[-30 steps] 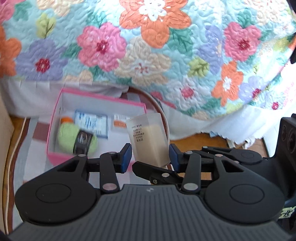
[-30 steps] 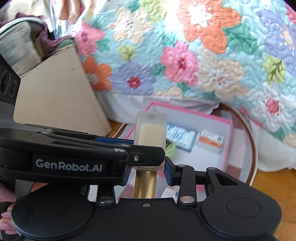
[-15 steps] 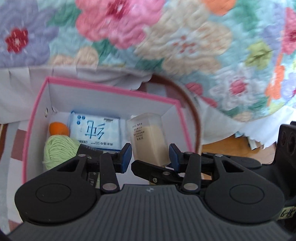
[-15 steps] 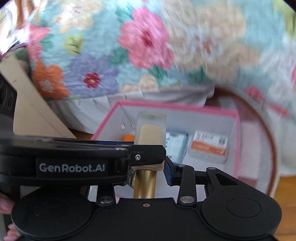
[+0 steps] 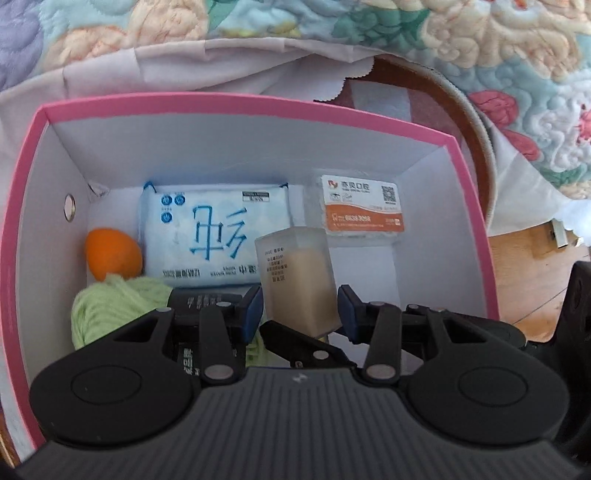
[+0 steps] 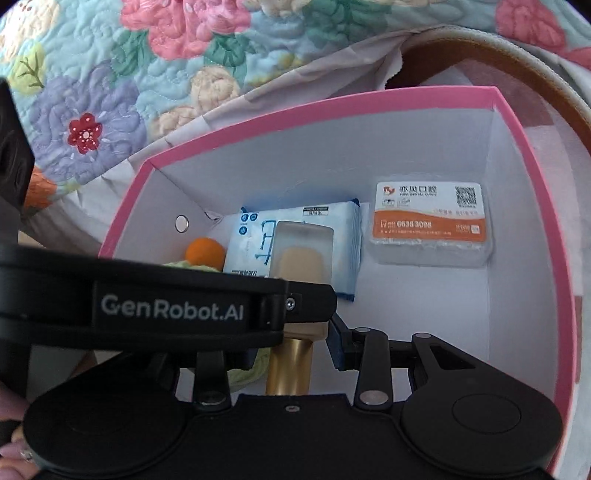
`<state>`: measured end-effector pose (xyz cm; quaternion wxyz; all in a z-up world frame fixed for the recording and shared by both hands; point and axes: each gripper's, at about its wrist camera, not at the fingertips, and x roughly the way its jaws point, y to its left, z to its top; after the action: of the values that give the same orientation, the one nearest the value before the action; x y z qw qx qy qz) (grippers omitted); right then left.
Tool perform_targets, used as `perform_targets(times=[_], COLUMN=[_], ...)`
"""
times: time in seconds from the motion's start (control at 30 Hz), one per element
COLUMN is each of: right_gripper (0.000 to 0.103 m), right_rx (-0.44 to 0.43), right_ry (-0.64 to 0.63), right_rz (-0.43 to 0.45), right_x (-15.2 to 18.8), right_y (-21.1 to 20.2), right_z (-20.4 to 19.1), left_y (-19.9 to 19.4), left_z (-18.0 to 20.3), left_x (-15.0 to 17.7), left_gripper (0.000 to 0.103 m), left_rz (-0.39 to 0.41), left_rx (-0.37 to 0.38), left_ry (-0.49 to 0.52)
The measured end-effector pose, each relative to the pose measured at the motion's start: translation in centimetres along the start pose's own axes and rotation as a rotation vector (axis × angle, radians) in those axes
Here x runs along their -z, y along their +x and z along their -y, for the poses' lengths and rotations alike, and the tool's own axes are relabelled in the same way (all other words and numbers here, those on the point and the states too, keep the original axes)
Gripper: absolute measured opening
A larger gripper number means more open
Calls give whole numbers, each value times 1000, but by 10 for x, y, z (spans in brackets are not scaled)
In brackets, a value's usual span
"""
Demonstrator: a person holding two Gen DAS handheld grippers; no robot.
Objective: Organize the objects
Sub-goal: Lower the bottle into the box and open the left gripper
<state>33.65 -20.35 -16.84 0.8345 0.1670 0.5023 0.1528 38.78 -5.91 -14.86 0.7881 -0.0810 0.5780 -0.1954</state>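
A frosted bottle of beige lotion (image 5: 299, 280) with a gold cap (image 6: 290, 365) hangs inside a pink-rimmed white box (image 5: 236, 101). My left gripper (image 5: 300, 308) is shut on the bottle body. My right gripper (image 6: 291, 343) is shut on the gold cap end; the left gripper's arm crosses in front of its left finger. In the box lie a blue-and-white tissue pack (image 5: 214, 245), an orange ball (image 5: 112, 254), green yarn (image 5: 107, 310) and an orange-and-white card box (image 5: 360, 208). The box also shows in the right wrist view (image 6: 517, 155).
A floral quilt (image 5: 147, 33) with a white skirt hangs behind the box. A round brown-rimmed tray (image 5: 476, 136) lies under the box on the right. Wooden floor (image 5: 532, 266) shows at the right.
Both grippers have moved forward and down with the bottle, from in front of the box to inside it. The box now fills both views.
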Motion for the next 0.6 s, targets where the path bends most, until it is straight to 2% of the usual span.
perform_targets(times=[0.1,0.2,0.27,0.33,0.4,0.6], right_gripper=[42,42,42,47,47,48], right_rx=[-25,-31,-11,8,11,-26], right_ry=[64,110,73,24,1,26], right_rz=[-12,-36,-34,-39,-38,-47], right_x=[-3,-3,-1,-3,-4,-5], right_y=[6,8,7,7,6,8], right_z=[9,13,8,1,-2,2], left_y=[6,7,4,0,-1,-19], left_z=[0,-3,-4,-3,-1,-1], left_x=[1,4,6,9,9,9], left_gripper=[43,43,40,42,42,42], left_rz=[10,23,50,84,90,141], left_rx=[-20,-9,-9,-25,-29,-18], left_ry=[-3,-33,-44,-45,-49,-78])
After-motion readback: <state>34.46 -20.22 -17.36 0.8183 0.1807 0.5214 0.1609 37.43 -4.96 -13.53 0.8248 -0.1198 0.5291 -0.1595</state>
